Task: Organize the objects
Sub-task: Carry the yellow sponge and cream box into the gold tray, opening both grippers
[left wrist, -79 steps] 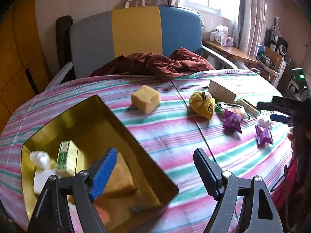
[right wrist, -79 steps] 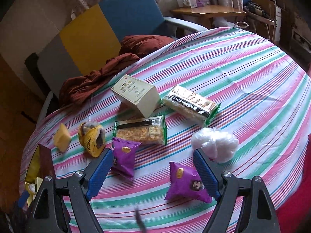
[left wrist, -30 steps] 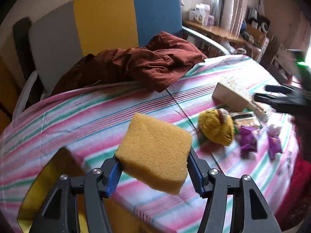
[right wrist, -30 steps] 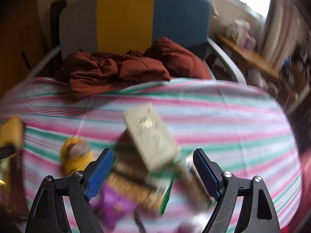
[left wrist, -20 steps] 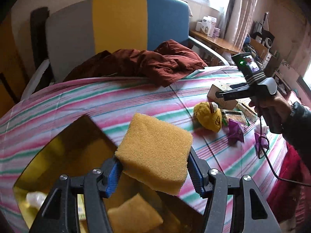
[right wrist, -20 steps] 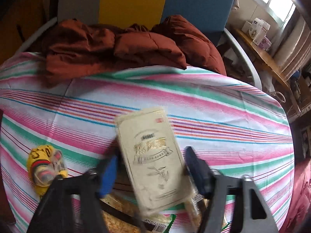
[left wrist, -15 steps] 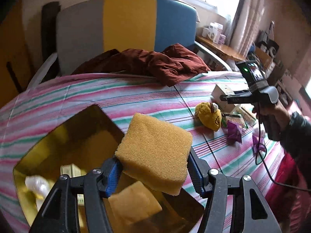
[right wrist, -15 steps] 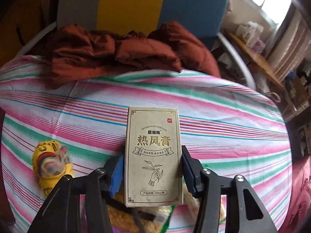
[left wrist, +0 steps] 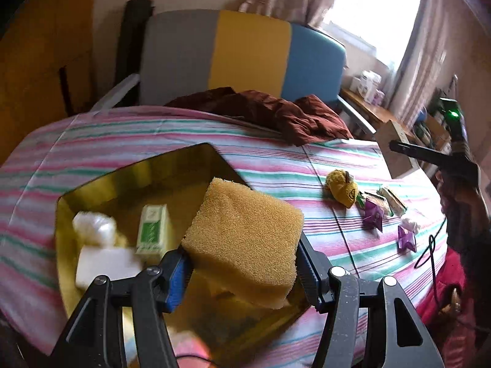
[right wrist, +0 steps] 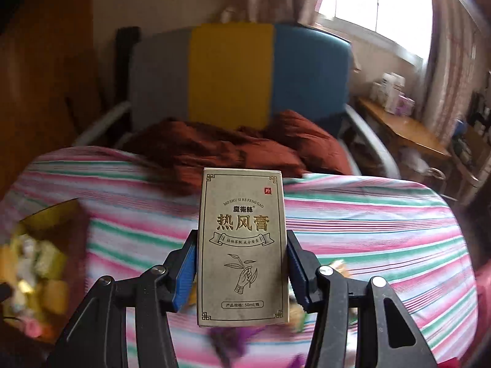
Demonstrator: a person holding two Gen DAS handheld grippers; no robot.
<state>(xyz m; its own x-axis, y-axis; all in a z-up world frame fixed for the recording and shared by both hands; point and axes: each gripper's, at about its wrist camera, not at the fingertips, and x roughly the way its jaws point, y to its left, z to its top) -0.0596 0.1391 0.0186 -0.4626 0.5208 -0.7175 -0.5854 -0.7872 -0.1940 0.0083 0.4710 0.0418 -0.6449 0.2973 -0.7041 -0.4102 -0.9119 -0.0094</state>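
Note:
My left gripper is shut on a yellow sponge and holds it over the near right part of a gold tray. In the tray lie a green-and-white box, a white block and a white wad. My right gripper is shut on a beige carton with printed Chinese characters, lifted off the striped tablecloth. That same gripper shows at the far right of the left wrist view, with the carton in it.
On the tablecloth to the right lie a yellow pouch, two purple packets, snack bars and a white wad. A dark red cloth lies at the table's far edge before a grey, yellow and blue chair. A person's sleeve is at the right.
My left gripper carried the sponge from over the tablecloth to over the gold tray. My right gripper closed on the beige carton and raised it off the table.

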